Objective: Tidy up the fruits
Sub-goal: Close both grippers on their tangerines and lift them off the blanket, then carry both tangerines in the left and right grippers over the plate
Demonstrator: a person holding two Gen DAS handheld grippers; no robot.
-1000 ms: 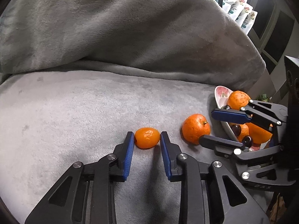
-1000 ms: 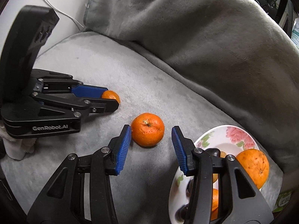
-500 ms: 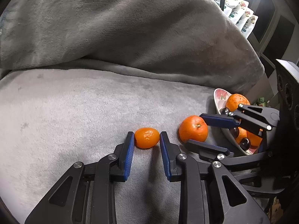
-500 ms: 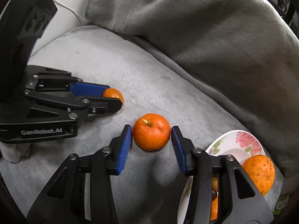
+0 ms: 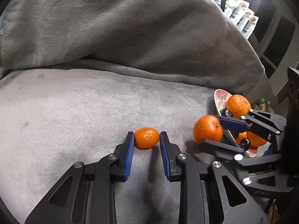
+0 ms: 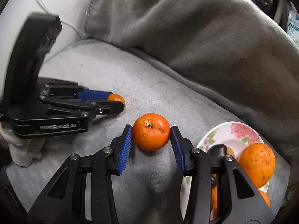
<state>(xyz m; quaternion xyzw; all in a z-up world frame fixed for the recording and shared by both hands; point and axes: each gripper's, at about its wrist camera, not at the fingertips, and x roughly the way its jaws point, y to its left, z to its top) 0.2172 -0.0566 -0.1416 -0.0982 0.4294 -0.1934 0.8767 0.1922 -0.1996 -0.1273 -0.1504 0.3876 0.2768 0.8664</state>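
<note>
A small orange kumquat (image 5: 146,137) lies on the grey blanket, gripped between the blue pads of my left gripper (image 5: 146,140); it also shows in the right wrist view (image 6: 116,99). A round mandarin (image 6: 151,131) sits between the pads of my right gripper (image 6: 151,136), both pads touching it; it shows blurred in the left wrist view (image 5: 208,128). A floral plate (image 6: 237,130) to the right holds a large orange (image 6: 257,165), smaller oranges and dark cherries (image 5: 244,143).
A grey blanket (image 5: 93,102) covers the seat and rises as a bulky fold (image 6: 205,37) behind. White floral packets (image 5: 241,11) stand at the far right. A white cloth (image 6: 24,149) lies under the left gripper. A white cable (image 6: 43,5) runs along the wall.
My right gripper has moved forward around the mandarin and closed on it. My left gripper has closed on the kumquat. The mandarin is blurred in the left view, moving.
</note>
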